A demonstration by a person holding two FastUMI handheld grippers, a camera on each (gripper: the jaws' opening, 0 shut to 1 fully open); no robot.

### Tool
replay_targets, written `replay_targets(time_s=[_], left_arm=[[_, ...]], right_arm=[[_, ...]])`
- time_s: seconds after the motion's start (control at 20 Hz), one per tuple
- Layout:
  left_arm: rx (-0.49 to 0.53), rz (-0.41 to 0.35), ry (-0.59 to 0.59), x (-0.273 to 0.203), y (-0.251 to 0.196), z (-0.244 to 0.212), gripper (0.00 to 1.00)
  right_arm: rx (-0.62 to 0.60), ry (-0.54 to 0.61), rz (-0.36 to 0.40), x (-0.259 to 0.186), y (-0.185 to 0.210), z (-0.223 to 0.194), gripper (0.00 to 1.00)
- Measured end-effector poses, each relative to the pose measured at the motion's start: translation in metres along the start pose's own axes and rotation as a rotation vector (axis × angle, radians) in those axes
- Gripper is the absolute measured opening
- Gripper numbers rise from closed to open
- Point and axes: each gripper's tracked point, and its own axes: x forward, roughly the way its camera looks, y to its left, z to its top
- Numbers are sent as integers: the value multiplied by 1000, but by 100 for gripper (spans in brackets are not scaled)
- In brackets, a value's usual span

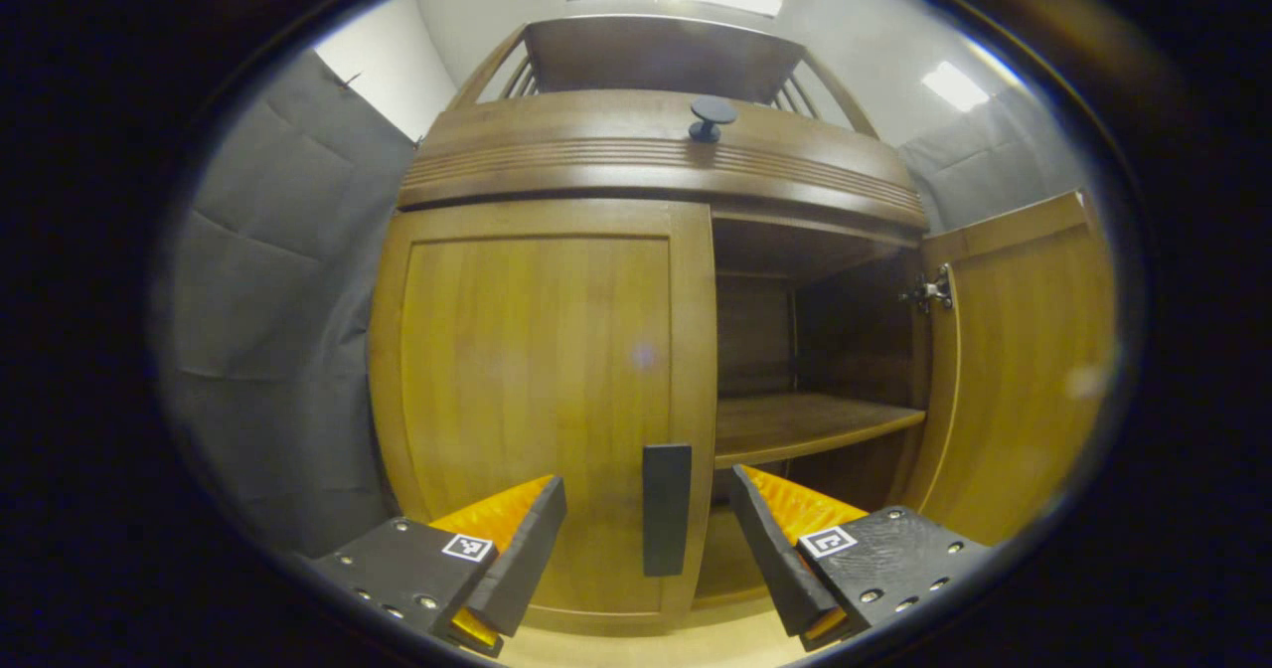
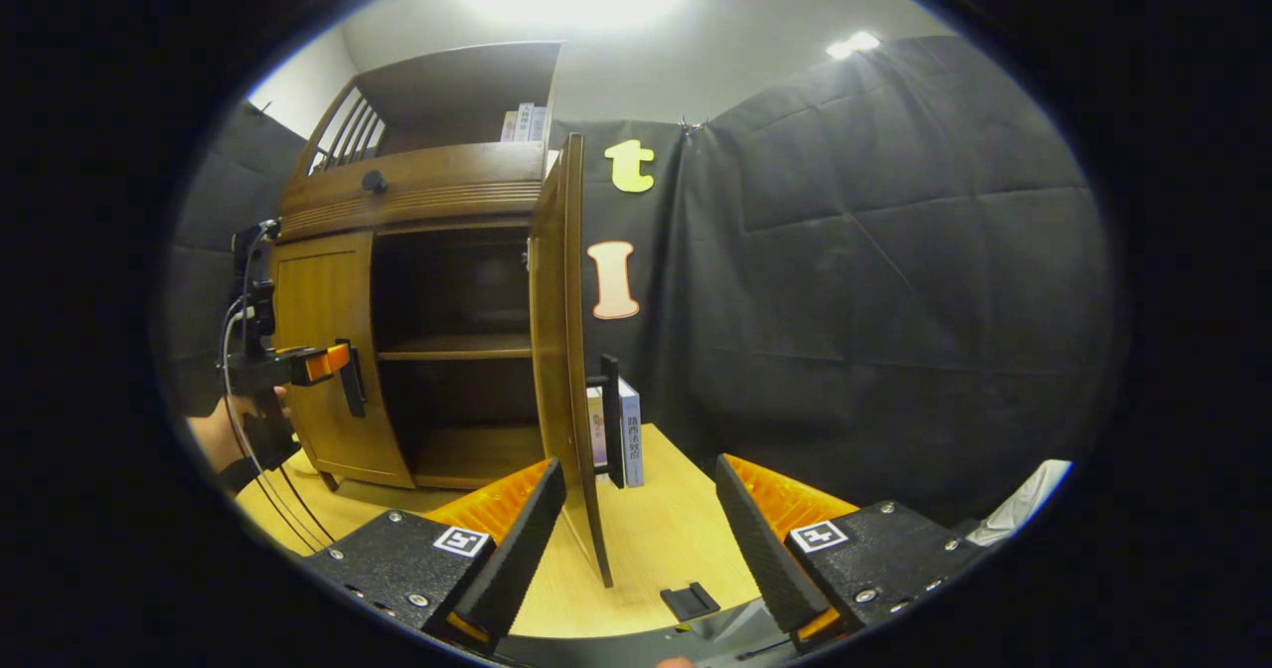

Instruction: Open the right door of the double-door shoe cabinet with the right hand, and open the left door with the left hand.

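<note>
On the pale wooden worktop [image 2: 656, 539] the shoe cabinet [image 1: 656, 151] is standing against the dark booth wall. Its right door [image 2: 561, 350] is hanging swung wide, edge-on in the right gripper view, baring a dark interior with one shelf [image 1: 810, 424]. Its left door [image 1: 542, 390] is sitting shut in its frame.

In the left gripper view the left tool [image 1: 648, 539] is facing that shut door with its fingers spread wide; the door's dark upright handle [image 1: 666, 509] is showing between them, and neither finger is touching it. From the right gripper view the same tool [image 2: 343, 370] is showing level with that handle, with a hand [image 2: 224, 439] holding it.

The right tool [image 2: 641, 539] is spreading its fingers wide too, gripping nothing, with the open door's lower edge showing between them. A few books [image 2: 626, 434] are standing upright beyond that door.
</note>
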Motion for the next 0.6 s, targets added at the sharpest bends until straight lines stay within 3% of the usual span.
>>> replay_targets(time_s=[0.25,0.3,0.4,0.6], left_arm=[[-23,9,51,6,-3,-15,100],[-32,8,60,7,-5,-17,93],[-42,13,85,8,-6,-22,89],[-41,13,102,10,-7,-29,57]], right_arm=[[18,25,18,1,10,-7,94],[19,30,24,1,12,-9,92],[16,41,41,2,17,-13,94],[6,45,62,5,25,-12,94]])
